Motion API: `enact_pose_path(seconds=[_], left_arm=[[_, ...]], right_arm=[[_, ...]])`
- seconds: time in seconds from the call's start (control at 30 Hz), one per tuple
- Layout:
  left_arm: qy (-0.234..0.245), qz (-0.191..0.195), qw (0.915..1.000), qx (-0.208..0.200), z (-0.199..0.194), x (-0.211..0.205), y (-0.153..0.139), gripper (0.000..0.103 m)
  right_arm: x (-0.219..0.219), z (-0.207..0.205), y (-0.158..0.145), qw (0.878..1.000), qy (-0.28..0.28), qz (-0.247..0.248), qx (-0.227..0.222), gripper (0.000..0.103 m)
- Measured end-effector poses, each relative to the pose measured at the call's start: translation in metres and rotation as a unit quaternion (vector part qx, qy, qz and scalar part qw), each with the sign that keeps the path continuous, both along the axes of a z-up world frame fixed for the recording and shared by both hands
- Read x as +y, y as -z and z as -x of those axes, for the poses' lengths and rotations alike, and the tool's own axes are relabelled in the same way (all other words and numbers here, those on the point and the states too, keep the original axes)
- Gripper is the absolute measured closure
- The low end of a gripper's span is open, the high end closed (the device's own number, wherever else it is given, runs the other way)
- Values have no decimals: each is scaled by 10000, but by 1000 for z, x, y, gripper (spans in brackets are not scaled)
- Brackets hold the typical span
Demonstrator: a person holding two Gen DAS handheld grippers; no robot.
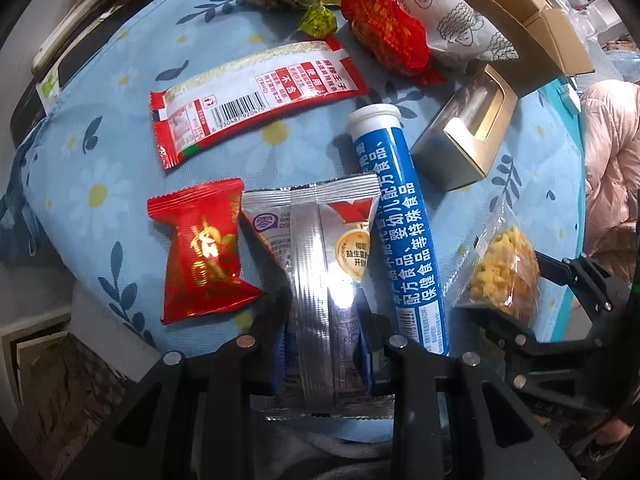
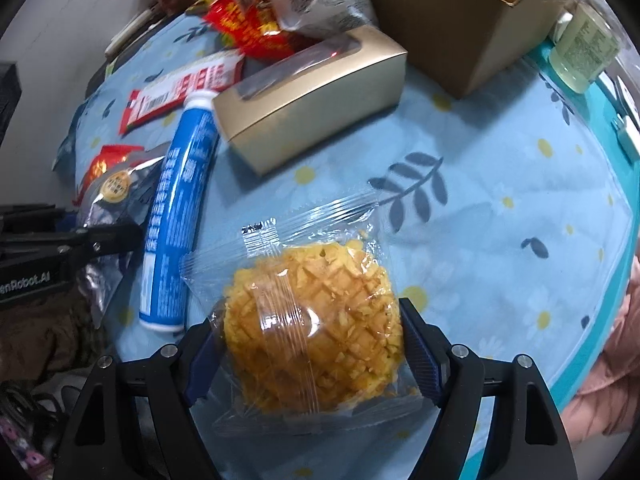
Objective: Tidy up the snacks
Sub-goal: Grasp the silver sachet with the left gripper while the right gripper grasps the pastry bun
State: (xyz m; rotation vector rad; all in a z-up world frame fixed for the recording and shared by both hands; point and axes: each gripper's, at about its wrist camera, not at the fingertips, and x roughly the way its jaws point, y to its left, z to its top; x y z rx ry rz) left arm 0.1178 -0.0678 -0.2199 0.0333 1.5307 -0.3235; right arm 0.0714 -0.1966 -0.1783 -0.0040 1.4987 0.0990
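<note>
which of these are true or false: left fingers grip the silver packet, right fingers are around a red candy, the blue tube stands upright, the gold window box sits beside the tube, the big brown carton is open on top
1. The left gripper has its fingers clamped on the silver packet. True.
2. The right gripper has a red candy between its fingers. False: it is around the clear-wrapped yellow pastry.
3. The blue tube stands upright. False: it lies on its side on the floral cloth.
4. The gold window box sits beside the tube's white cap. True.
5. The brown carton is open on top. True.
</note>
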Motion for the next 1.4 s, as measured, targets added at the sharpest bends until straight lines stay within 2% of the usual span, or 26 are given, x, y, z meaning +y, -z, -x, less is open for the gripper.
enact_pose_path(seconds=[0.07, 0.2, 0.3, 0.37, 0.43, 0.47, 0.5, 0.63, 0.67, 0.87, 0.9, 0.97, 1.27, 1.4], left_arm=[[30, -61, 10000, 23, -8, -13, 10, 75], [104, -234, 9997, -61, -7, -24, 12, 75], [255, -413, 9987, -142, -4, -41, 17, 74], [278, -430, 9985, -193, -5, -46, 16, 74], [204, -321, 9990, -234, -2, -45, 13, 74], [137, -233, 9994, -227, -3, -43, 13, 74], [94, -178, 9996, -216, -6, -44, 11, 75], [81, -90, 9996, -240, -5, -42, 12, 75], [77, -54, 9997, -227, -3, -41, 12, 75], [73, 92, 9995, -287, 9, -28, 5, 76], [52, 110, 9994, -315, 20, -25, -9, 76], [34, 138, 9993, -358, 23, -20, -15, 76], [-34, 183, 9978, -640, 28, -9, -42, 76], [-21, 226, 9966, -794, 29, -6, -55, 76]], right_arm=[[7, -2, 2, 9999, -55, 108, -5, 20], [30, -3, 13, 9989, -334, 315, -6, 6], [42, 0, 19, 9969, -517, 581, -65, 4], [48, -1, 21, 9974, -443, 553, -114, 4], [48, 1, 19, 9975, -392, 575, -145, 10], [48, 0, 16, 9976, -356, 571, -186, 19], [47, 0, 15, 9978, -312, 553, -216, 23], [53, -2, 15, 9980, -269, 525, -222, 28], [37, 8, 11, 9983, -253, 480, -210, 29], [16, 14, -6, 9995, -104, 185, -220, 32], [16, 14, -10, 9996, -94, 145, -238, 32], [11, 15, -18, 9995, -86, 96, -288, 32], [20, 25, -36, 9987, -78, -81, -506, 32], [16, 28, -53, 9978, -112, -141, -639, 32]])
